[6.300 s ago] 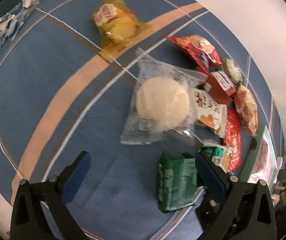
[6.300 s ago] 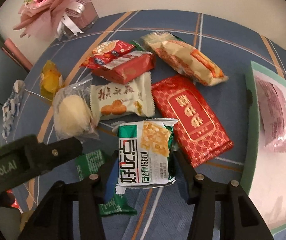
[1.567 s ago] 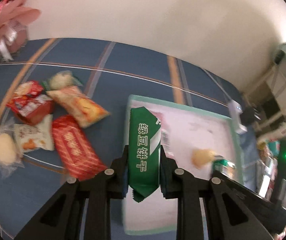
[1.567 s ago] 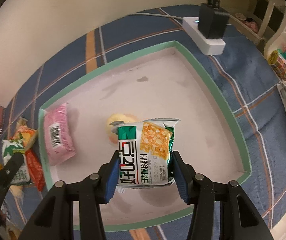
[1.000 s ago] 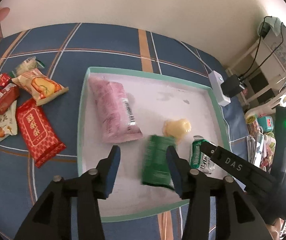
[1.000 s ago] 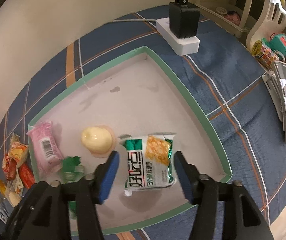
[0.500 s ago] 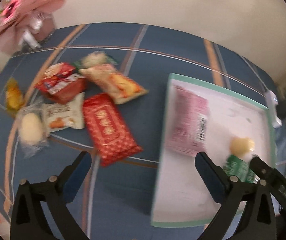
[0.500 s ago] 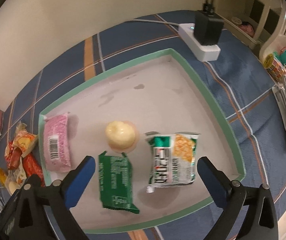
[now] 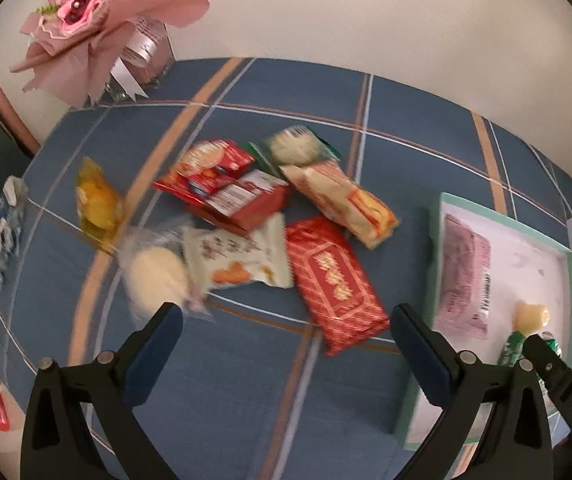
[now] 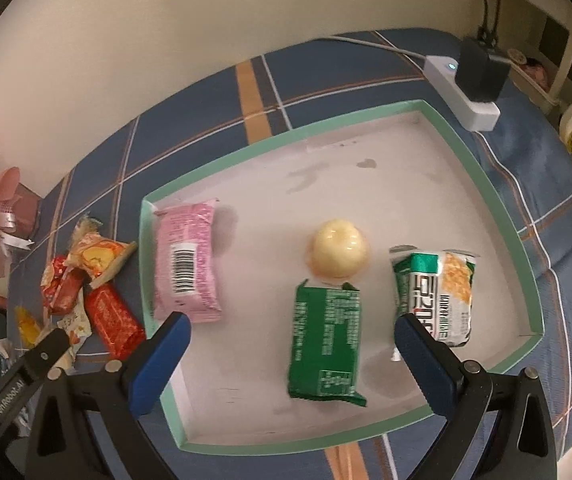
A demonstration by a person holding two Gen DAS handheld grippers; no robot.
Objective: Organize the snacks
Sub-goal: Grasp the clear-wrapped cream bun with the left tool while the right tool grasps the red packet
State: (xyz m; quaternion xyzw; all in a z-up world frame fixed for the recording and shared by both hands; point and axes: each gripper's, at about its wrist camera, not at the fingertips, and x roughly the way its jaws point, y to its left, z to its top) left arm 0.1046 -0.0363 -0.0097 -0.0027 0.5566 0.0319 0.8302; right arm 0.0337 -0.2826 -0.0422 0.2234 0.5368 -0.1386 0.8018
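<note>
A green-rimmed tray [image 10: 497,208] holds a pink pack [image 10: 186,266], a round yellow bun [image 10: 339,250], a dark green pack [image 10: 325,344] and a green-and-white cracker pack [image 10: 435,294]. My right gripper [image 10: 291,330] hangs open above the tray, nothing between its fingers. My left gripper [image 9: 286,320] is open and empty over the blue cloth, near a red pack [image 9: 335,284]. Beyond it lie a white pack [image 9: 242,258], a clear-wrapped bun [image 9: 158,276], a yellow pack [image 9: 96,202], red packs [image 9: 230,184] and an orange-and-cream pack [image 9: 341,198]. The tray [image 9: 437,216] shows at that view's right.
A pink bouquet [image 9: 102,28] stands at the far left corner of the table. A white power strip [image 10: 459,92] with a black plug lies just behind the tray. Cluttered shelves stand to the right of the table. A wall runs along the back.
Both grippers opened and dropped their packs into the tray: the dark green one from the left, the cracker pack from the right. The left gripper then swung left, over the loose snacks.
</note>
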